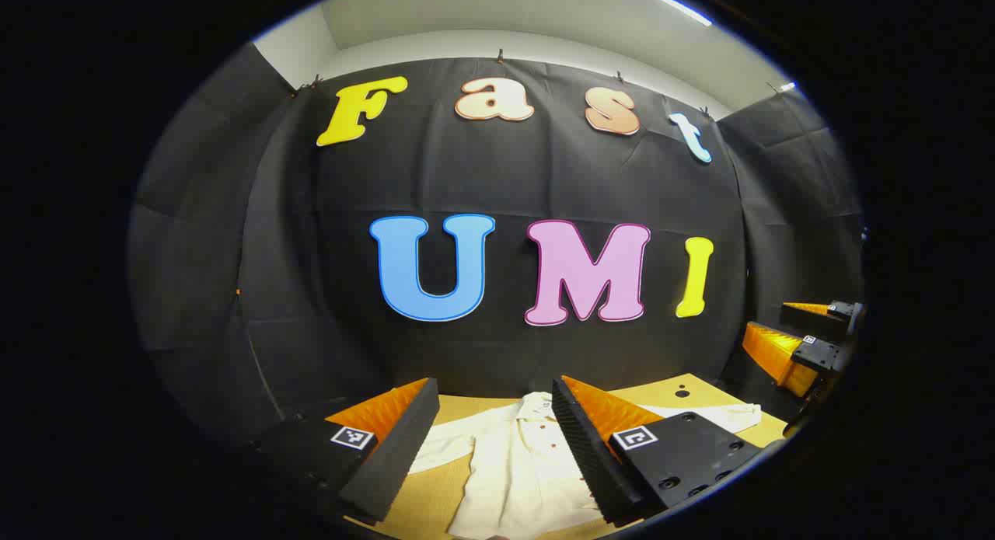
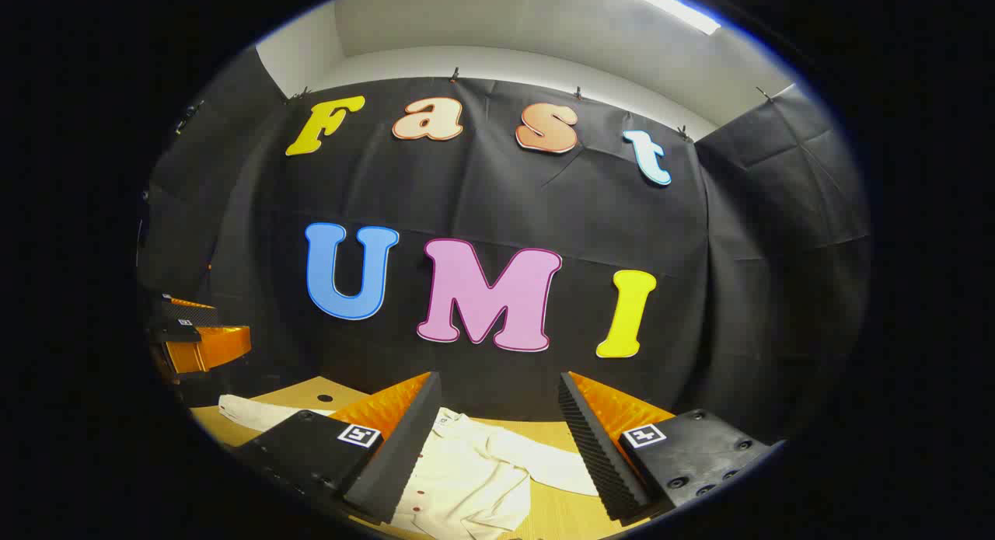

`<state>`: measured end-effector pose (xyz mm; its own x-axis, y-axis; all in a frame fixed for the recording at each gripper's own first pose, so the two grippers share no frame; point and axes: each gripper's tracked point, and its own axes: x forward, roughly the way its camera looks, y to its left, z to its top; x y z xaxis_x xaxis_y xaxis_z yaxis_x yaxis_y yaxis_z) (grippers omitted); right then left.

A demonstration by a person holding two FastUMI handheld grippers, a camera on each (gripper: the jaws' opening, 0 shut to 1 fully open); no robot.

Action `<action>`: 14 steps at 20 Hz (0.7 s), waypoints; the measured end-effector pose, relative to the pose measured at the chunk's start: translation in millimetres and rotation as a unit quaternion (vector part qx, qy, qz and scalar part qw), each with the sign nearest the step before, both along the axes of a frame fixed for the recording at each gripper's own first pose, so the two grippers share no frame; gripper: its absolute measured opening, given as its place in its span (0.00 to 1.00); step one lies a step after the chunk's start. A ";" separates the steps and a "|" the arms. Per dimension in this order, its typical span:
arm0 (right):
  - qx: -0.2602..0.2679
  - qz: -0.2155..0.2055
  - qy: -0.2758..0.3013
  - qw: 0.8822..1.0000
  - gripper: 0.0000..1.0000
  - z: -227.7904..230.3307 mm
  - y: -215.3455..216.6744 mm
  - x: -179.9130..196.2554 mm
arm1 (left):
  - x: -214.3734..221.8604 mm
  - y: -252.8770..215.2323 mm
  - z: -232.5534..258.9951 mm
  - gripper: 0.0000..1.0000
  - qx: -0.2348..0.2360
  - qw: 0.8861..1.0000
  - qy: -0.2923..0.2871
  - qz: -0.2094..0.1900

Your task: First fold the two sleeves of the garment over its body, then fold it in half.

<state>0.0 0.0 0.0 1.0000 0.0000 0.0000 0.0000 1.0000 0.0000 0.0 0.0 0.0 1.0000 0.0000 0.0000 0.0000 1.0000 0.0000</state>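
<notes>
On the table (image 1: 435, 501) a shirt (image 1: 513, 470) lies flat (unfolded), both grippers' jaws apart above.

Open air lies above the bench (image 1: 684, 388) on all sides of the shirt (image 1: 513, 462). The cloth wall (image 1: 544, 182) closes the far side, seemingly just past the bench edge. Both tools hang above, jaws apart.

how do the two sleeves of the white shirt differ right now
In the right gripper view, the shirt's near sleeve runs out at an angle from the body toward the right gripper; the far sleeve stretches straight out toward the table's far edge. The near sleeve looks rumpled at the shoulder, the far one flatter. Both lie spread on the table, neither folded over the body yet.
</notes>
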 end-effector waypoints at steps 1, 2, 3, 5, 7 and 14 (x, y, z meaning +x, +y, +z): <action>0.000 0.000 0.000 1.000 0.96 -0.3 -0.1 -0.1 | -0.1 -0.5 0.5 0.95 0.000 1.000 0.000 0.000; 0.000 -0.001 0.002 1.000 0.96 -0.9 0.2 -0.3 | -1.7 -0.6 -0.3 0.95 0.000 1.000 0.000 0.000; 0.001 -0.001 0.002 1.000 0.96 -1.2 0.3 -0.4 | -2.1 -1.0 0.4 0.95 0.000 1.000 0.000 -0.001; 0.000 -0.002 0.005 1.000 0.96 -3.3 0.7 0.4 | -1.6 -0.3 -0.3 0.95 0.000 1.000 0.000 -0.001; -0.011 -0.002 0.012 1.000 0.96 -9.5 1.6 0.3 | -1.5 0.3 0.6 0.95 -0.001 1.000 0.000 0.002; -0.009 0.032 0.031 0.999 0.96 -28.2 17.2 -0.1 | 0.2 2.9 -1.4 0.95 -0.007 1.000 0.003 0.008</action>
<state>-0.1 17.2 -28.2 0.9960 0.0641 -0.0619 -0.0652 0.9978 -0.0151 0.2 2.9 -1.4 0.9999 0.0153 -0.0052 -0.0154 0.9998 -0.0141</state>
